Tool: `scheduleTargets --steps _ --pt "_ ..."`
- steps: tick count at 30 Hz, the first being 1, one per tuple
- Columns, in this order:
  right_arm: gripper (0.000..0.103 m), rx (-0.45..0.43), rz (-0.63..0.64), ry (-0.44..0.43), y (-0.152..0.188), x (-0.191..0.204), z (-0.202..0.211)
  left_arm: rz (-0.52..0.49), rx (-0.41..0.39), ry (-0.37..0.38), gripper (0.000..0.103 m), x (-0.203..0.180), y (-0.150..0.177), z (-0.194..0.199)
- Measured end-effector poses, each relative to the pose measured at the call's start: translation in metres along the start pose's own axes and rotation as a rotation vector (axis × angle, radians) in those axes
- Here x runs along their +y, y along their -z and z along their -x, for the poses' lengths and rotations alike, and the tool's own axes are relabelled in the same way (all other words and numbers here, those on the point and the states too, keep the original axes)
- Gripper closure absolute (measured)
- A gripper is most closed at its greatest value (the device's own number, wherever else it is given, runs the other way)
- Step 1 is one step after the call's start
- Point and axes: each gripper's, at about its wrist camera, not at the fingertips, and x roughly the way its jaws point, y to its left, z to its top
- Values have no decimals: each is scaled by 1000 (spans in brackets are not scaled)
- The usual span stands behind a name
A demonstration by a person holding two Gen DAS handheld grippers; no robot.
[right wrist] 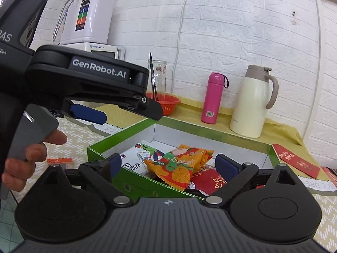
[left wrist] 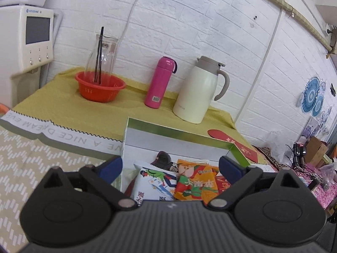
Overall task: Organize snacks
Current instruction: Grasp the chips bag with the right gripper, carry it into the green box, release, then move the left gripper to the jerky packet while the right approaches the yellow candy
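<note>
Two claws, both spread wide with nothing pinched in either one. The left claw [left wrist: 170, 166] hangs over the near end of the green box [left wrist: 179, 133], and the right claw [right wrist: 168, 165] sits at the box's front wall, pointing in over the packets. From the right wrist view you can also see a hand [right wrist: 23, 158] wrapped round the left tool's grey trigger.

Snacks so far: a white packet [right wrist: 140, 156], an orange packet [right wrist: 181, 166] lying on top of it and a red packet [right wrist: 210, 182], all piled loose in the box at the near end, the rest of the box floor bare. One small orange sachet [right wrist: 60, 160] is outside the box on the patterned surface to the left, so I'd say the job isn't finished.

What could go wrong imo: the orange packet is puffy and leans over the front edge, so a claw sweeping back out could drag it over the wall. That sachet lies flat, so a shallow pinch will probably skid off it. And the left tool is right beside the right one, so reaching across for the sachet risks knocking them together or nudging the light cardboard box sideways
</note>
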Motion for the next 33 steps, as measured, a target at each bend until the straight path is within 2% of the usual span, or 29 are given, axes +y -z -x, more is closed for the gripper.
scheduleTargets --steps 9,15,19,22,24,29,31,33 --pt "0 -27 22 12 -9 10 31 -30 -21 25 6 -16 4 36" --pt "0 13 12 15 0 14 63 -17 25 72 6 -6 18 65" --pt "0 47 -32 2 16 13 89 -7 60 11 6 20 34 82" --pt "0 67 -57 10 30 13 106 -9 113 -89 6 48 46 81" --pt "0 76 -85 22 39 12 113 30 140 -135 6 66 51 76" --pt "0 126 -159 42 58 10 119 149 195 -156 6 99 56 52" --pt "0 140 -158 55 63 10 120 157 220 -174 7 103 57 38" --pt "0 143 -161 79 65 7 122 118 204 -203 7 101 57 31"
